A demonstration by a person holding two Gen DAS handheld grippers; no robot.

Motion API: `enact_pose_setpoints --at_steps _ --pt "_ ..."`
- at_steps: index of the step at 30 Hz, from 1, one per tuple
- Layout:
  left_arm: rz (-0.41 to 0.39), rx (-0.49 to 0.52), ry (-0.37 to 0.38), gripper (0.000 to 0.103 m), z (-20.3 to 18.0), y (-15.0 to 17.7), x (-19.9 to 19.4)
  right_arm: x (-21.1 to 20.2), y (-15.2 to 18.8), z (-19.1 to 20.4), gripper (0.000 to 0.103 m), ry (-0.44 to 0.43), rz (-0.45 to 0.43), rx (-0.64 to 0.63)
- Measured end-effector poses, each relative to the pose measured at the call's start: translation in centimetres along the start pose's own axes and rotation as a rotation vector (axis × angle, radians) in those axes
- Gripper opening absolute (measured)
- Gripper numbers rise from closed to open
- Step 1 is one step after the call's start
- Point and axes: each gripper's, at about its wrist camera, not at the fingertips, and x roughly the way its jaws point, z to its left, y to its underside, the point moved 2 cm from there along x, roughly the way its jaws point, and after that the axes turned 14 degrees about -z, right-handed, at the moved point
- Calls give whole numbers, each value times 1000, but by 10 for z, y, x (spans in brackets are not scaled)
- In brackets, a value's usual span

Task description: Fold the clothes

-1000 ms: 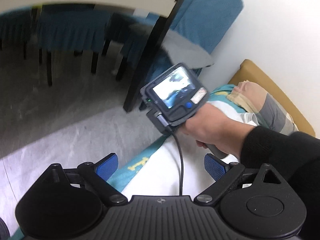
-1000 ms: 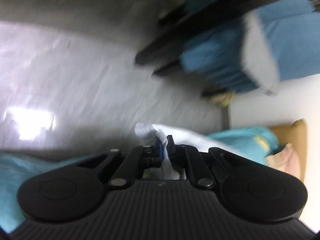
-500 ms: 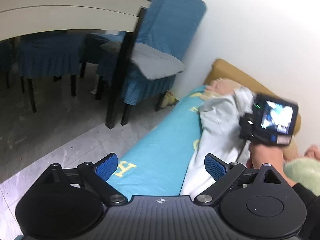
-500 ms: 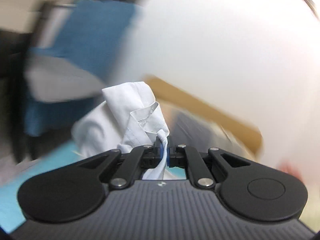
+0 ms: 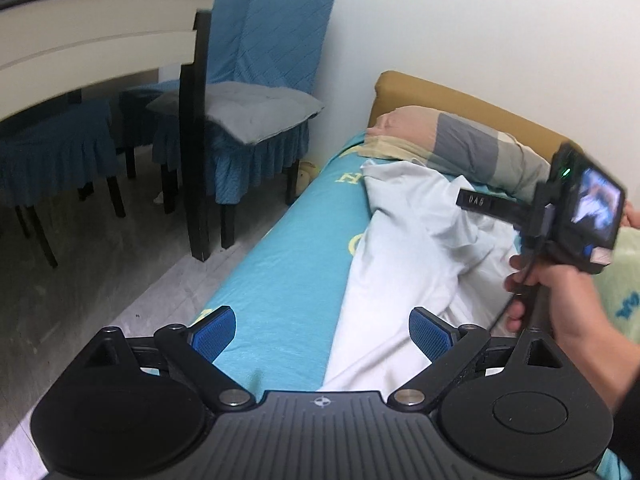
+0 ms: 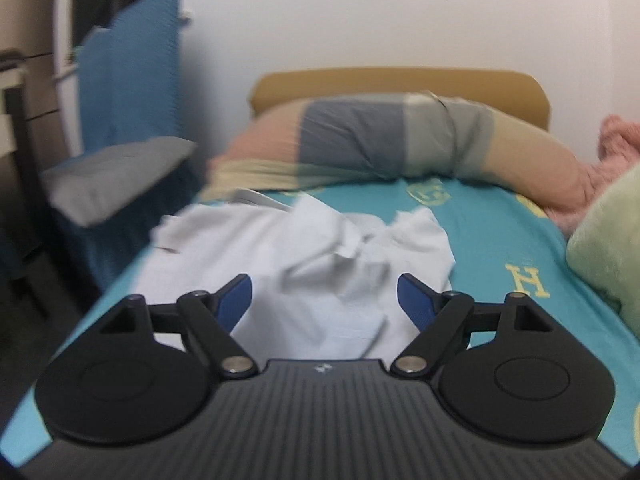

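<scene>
A white shirt (image 5: 416, 248) lies crumpled on the teal bed sheet (image 5: 288, 280); it also shows in the right wrist view (image 6: 320, 256), spread in front of the fingers. My left gripper (image 5: 322, 334) is open and empty, low over the bed's near edge, with the shirt's hem by its right finger. My right gripper (image 6: 324, 300) is open and empty just above the shirt. In the left wrist view the right gripper's body and screen (image 5: 580, 216) show, held in a hand above the shirt.
A striped pillow (image 6: 400, 148) lies against the tan headboard (image 6: 400, 84). A green blanket (image 6: 608, 248) and pink fabric (image 6: 616, 140) lie at the right. A blue-covered chair with a grey cushion (image 5: 240, 108) and a table leg (image 5: 196, 136) stand left of the bed.
My right gripper carried the shirt up from the floor side onto the bed, then opened and let it go. My left gripper stayed open and turned toward the bed.
</scene>
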Motion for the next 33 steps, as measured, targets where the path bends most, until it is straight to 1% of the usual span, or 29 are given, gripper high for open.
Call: enact_pose_setpoints --at_steps 3,5,8,11,13,18,22,25,29,33 --pt "-23 30 26 95 -12 -2 -13 -39 -23 4 81 -45 -11 7" --pt "-35 49 51 95 -19 -3 -25 -69 -35 5 81 -60 -20 12" --pt "-43 41 97 95 -24 -5 -44 -121 -51 -1 81 -69 -29 56" --pt "-75 61 121 95 -29 -8 -66 -175 -61 -14 81 -64 -34 109" --pt "-74 85 125 95 -31 -7 -79 -212 -64 -24 81 -56 -32 132" --pt "-18 59 130 95 -26 -3 -106 -292 -53 -52 81 -15 -7 199" --pt "6 97 119 95 -28 4 -120 -327 -36 -66 81 -4 56 262" --pt "71 71 136 95 -26 14 -124 -343 -27 -68 81 -22 88 271" --pt "108 111 134 95 -31 28 -131 -354 -20 -62 81 -50 104 261" --pt "145 121 130 95 -35 37 -129 -355 -15 -58 81 -76 121 253"
